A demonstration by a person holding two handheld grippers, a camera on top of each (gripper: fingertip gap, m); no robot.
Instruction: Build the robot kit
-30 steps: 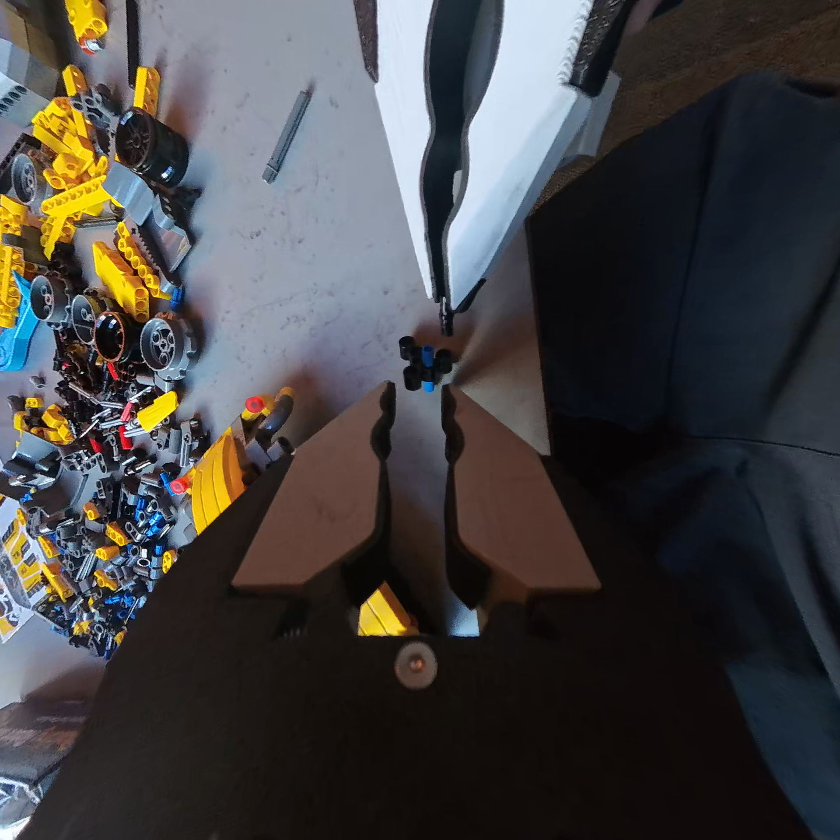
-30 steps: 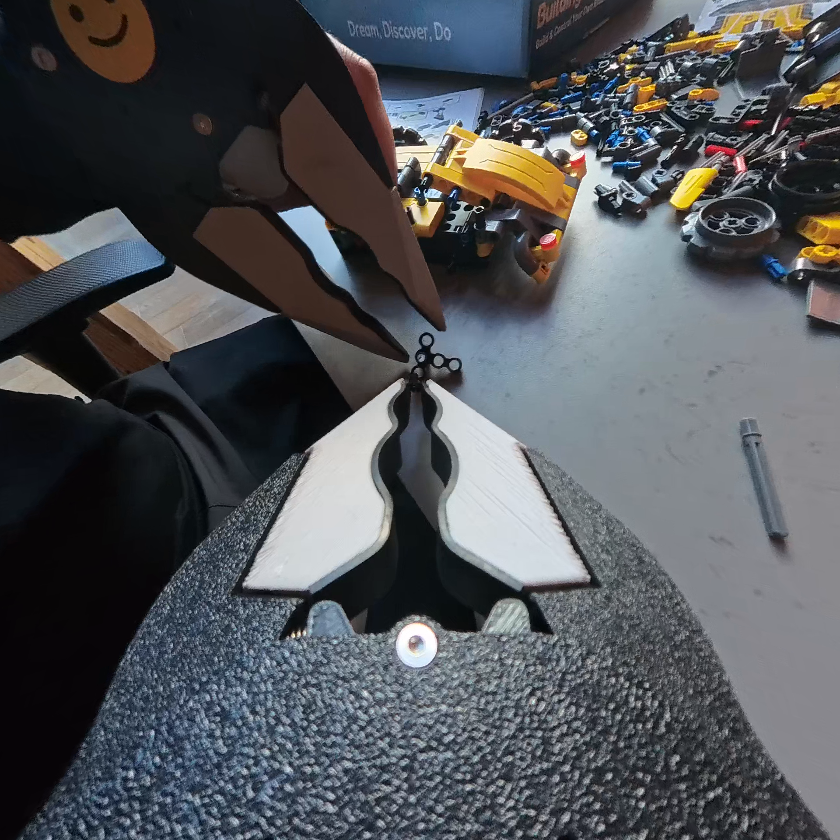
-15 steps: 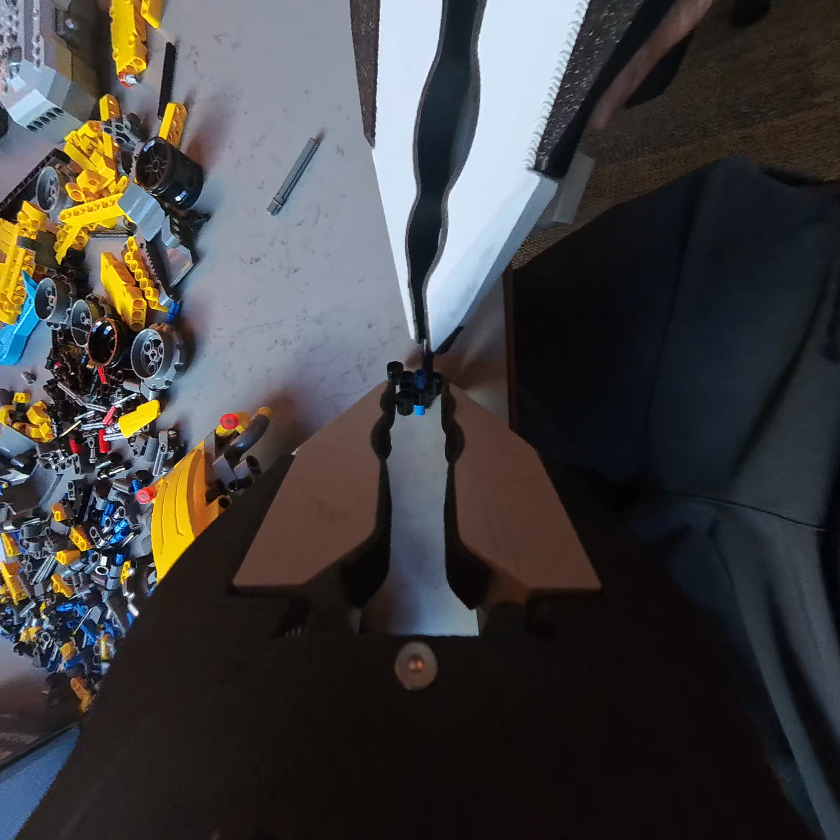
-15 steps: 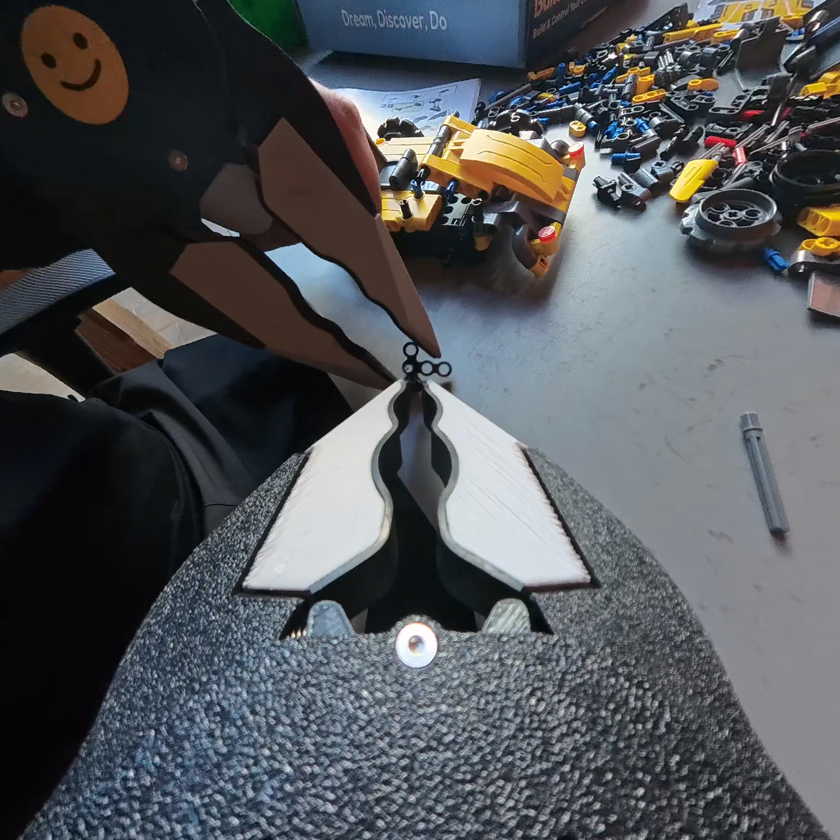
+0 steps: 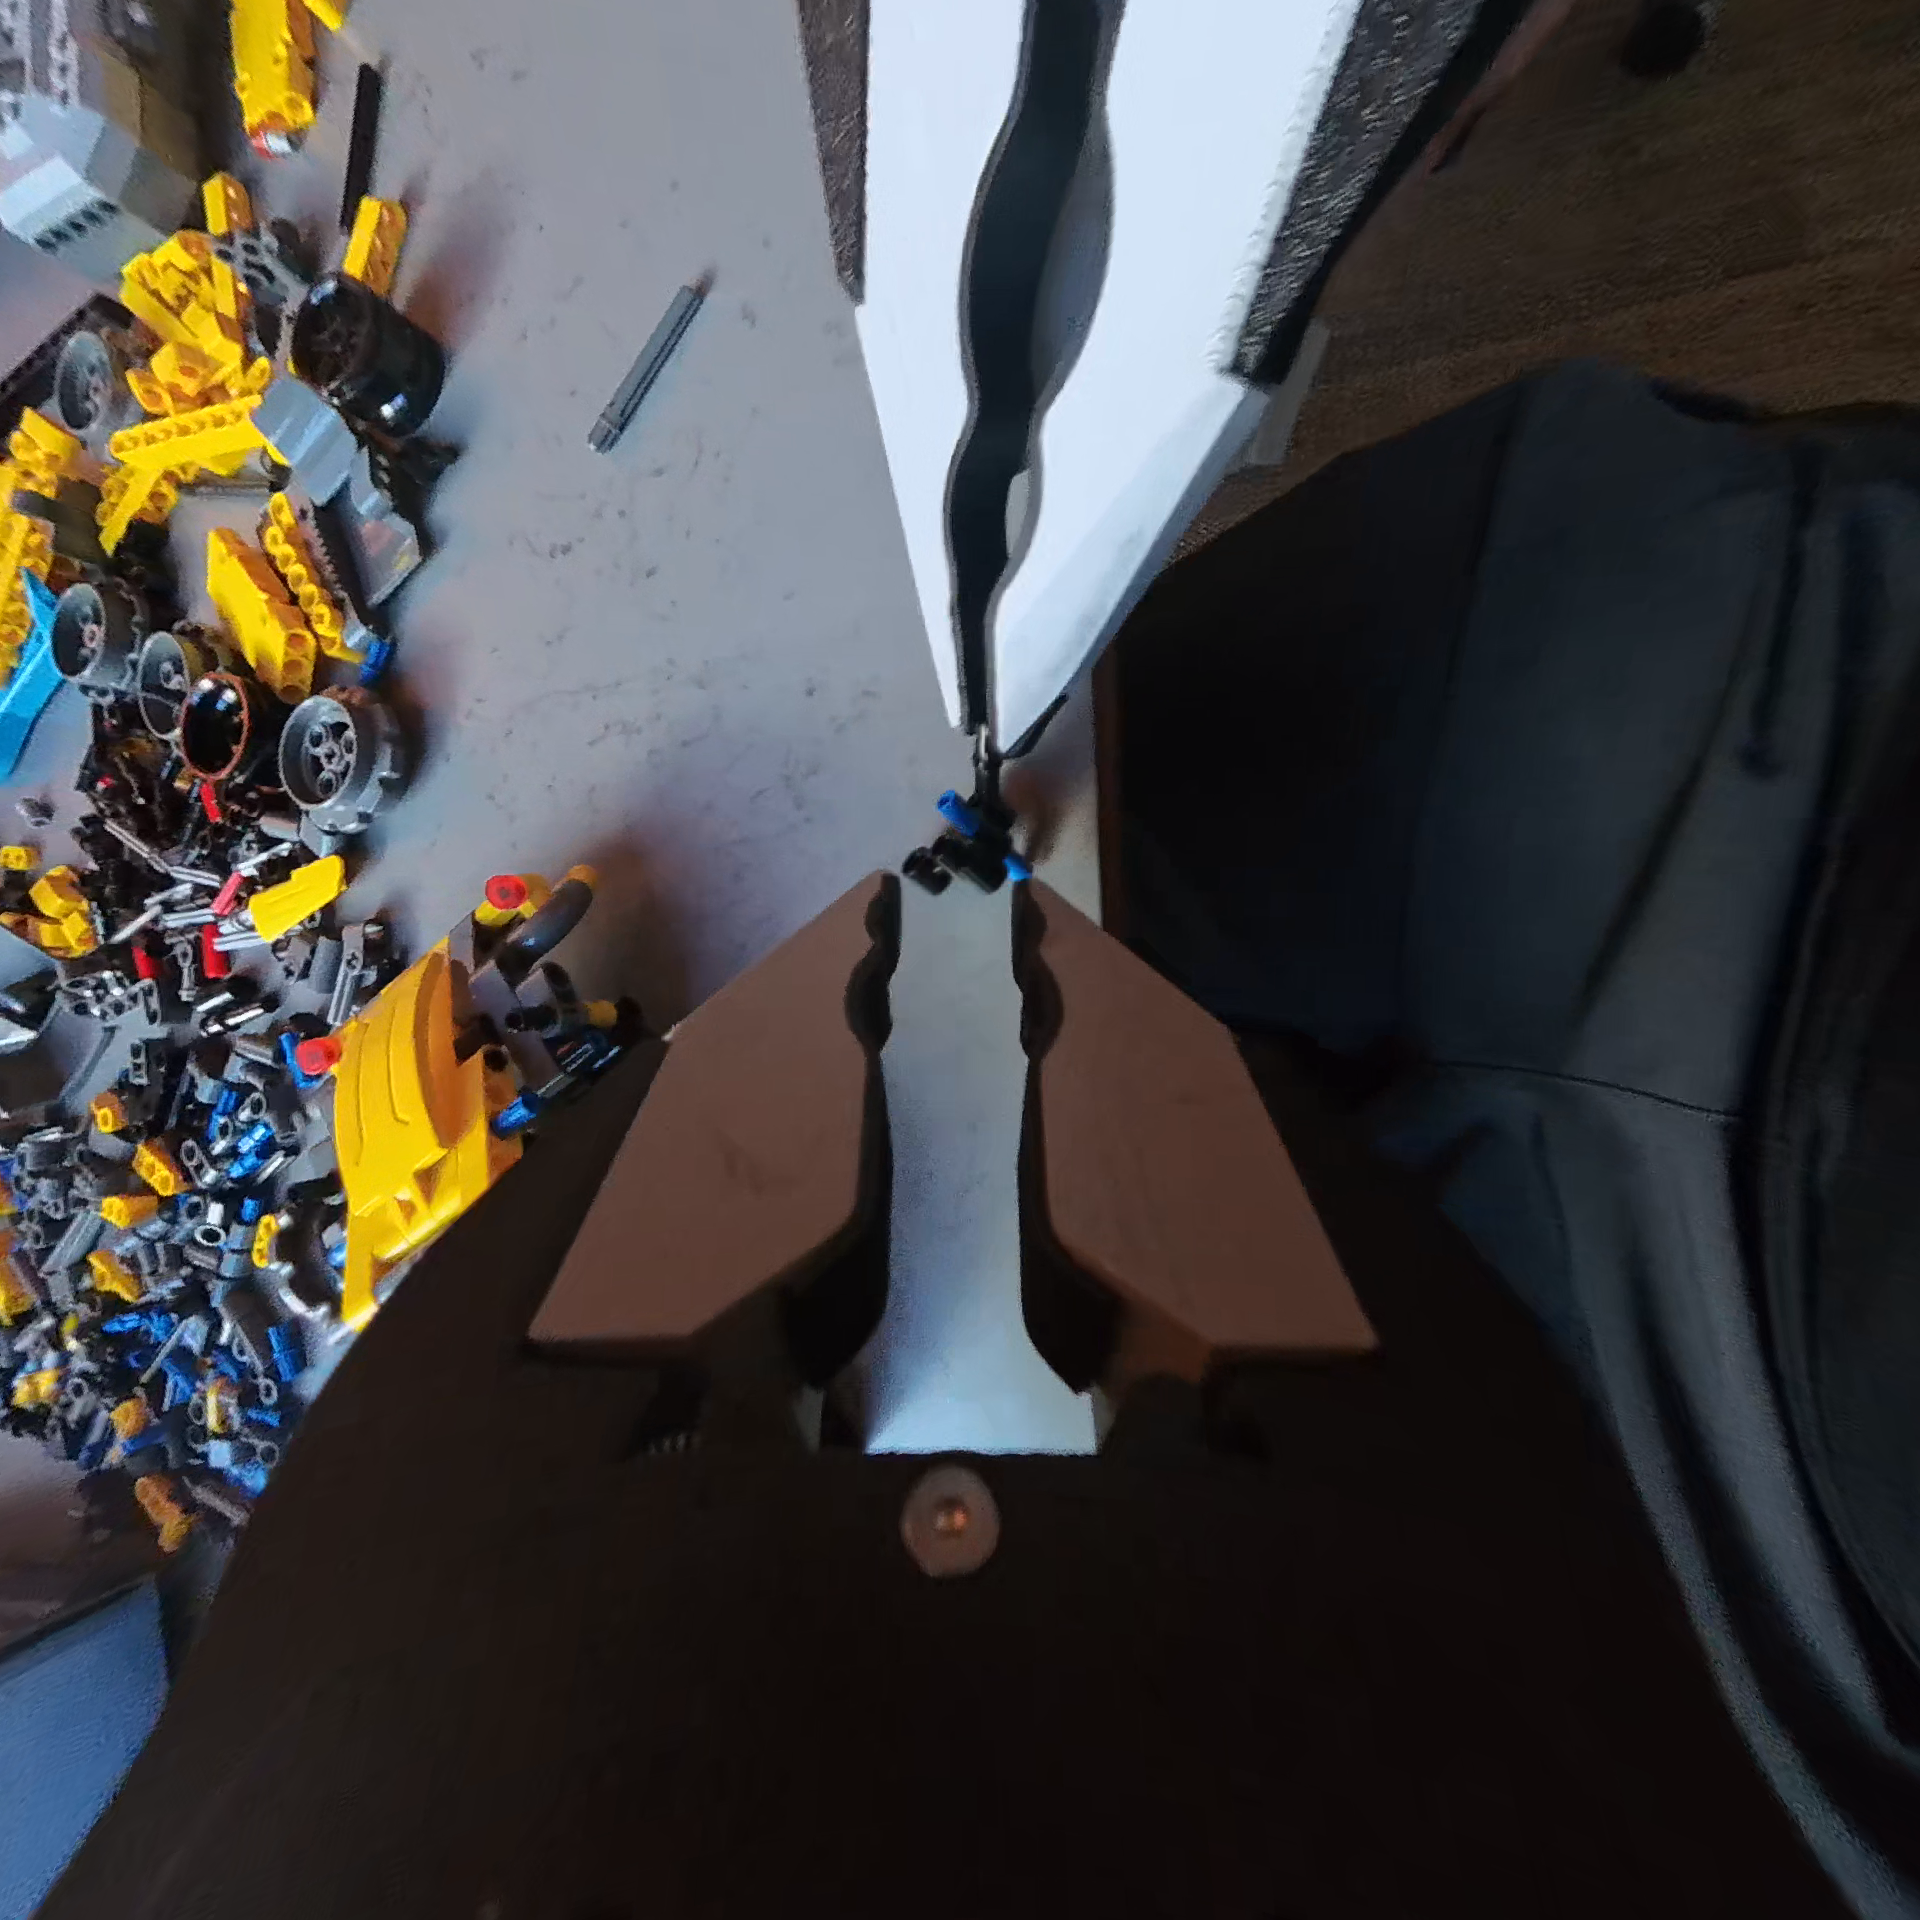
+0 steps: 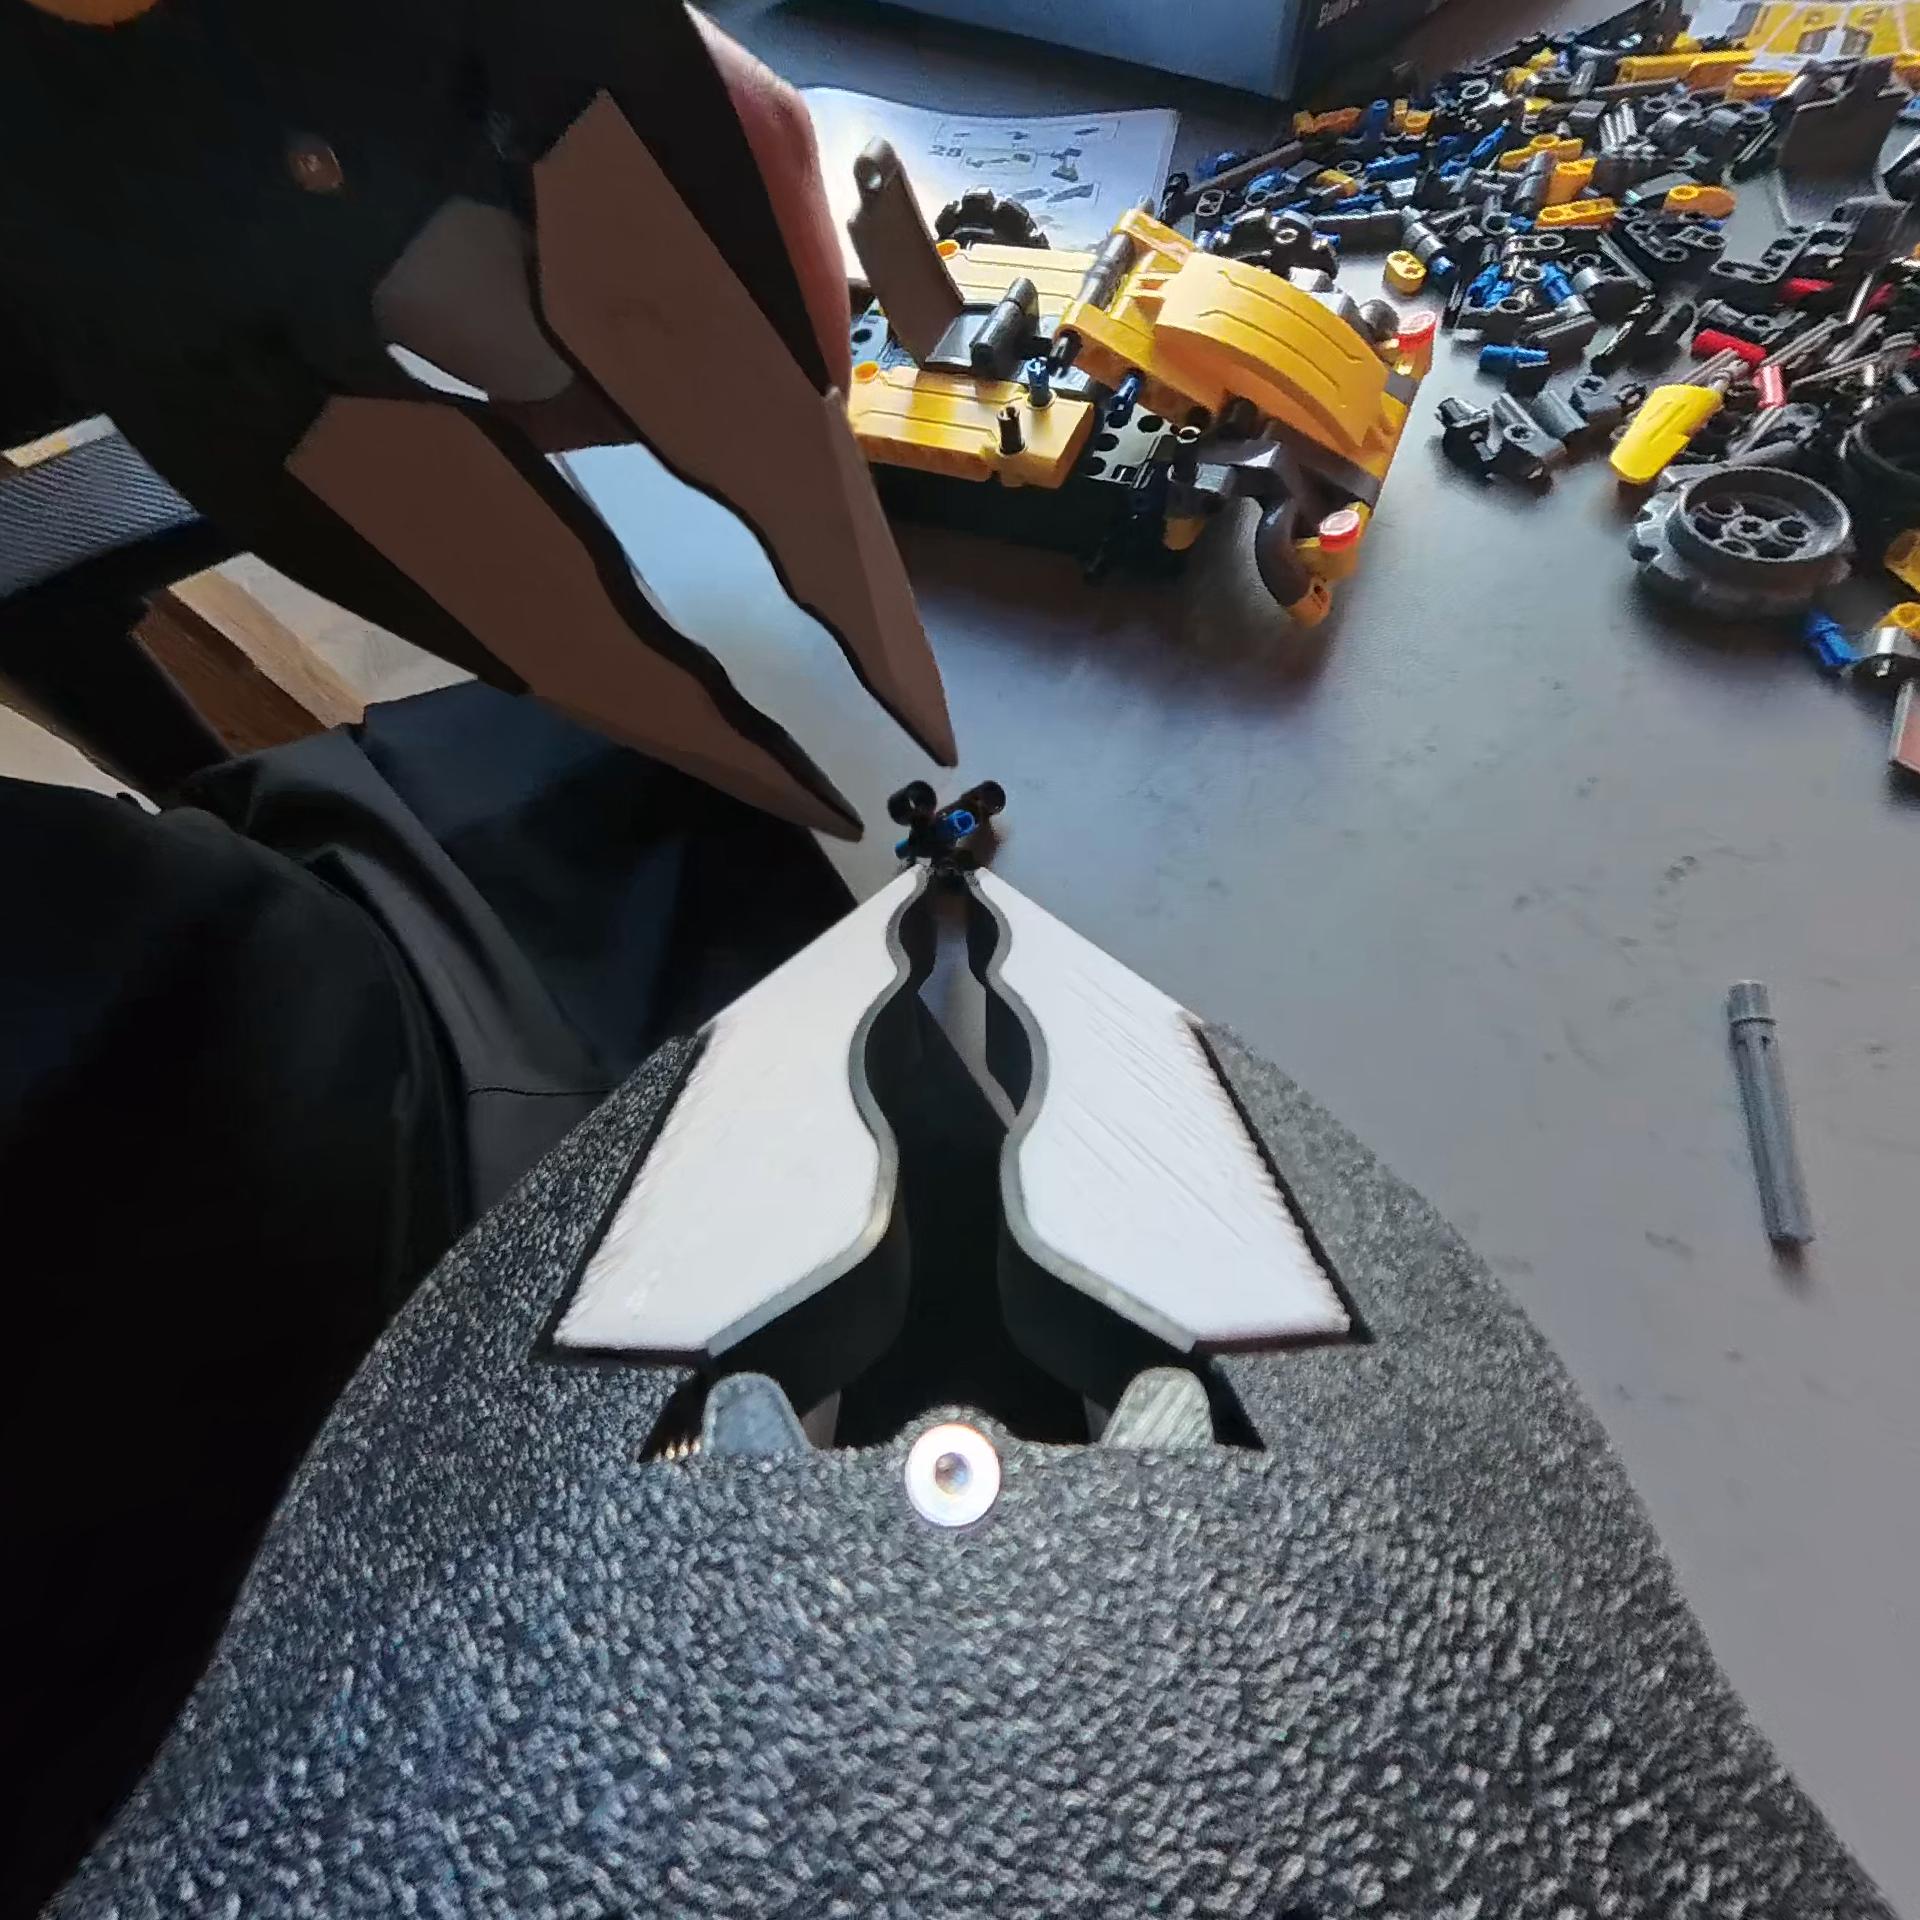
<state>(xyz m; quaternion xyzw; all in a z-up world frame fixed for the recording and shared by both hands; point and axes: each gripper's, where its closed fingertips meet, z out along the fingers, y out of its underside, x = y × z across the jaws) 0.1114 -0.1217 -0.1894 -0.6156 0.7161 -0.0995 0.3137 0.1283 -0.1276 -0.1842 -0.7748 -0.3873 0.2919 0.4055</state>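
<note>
**Connector piece pinched at right gripper tips, left gripper spread just beside it**

Connector piece (image 6: 943, 826), small, black with blue pins, sits above the grey table (image 6: 1351, 935) near its front edge, clamped at the very tips of the right gripper (image 6: 948, 878), whose white fingers (image 6: 1122, 1132) are closed on its lower end. Left gripper (image 5: 948, 891), brown fingers (image 5: 727, 1132), is parted with nothing between the jaws; its tips sit just beside the piece, contact hard to tell.

Around: half-built yellow vehicle model (image 6: 1174, 405) stands behind the left gripper, on the table, with a printed instruction sheet (image 6: 997, 145) behind it. Loose pile of yellow, black and blue building parts (image 5: 166, 831) spreads across the far side, including a grey wheel hub (image 6: 1740, 530). Single grey axle rod (image 6: 1769, 1112) lies alone on bare table, well apart from the grippers. Dark blue box (image 6: 1143, 31) at the table's far edge. Person's dark clothing (image 5: 1558, 935) fills the near side below the table edge.

Pose: both grippers meet tip to tip over the table's front edge, the left angled down from above, the right pointing forward and level
</note>
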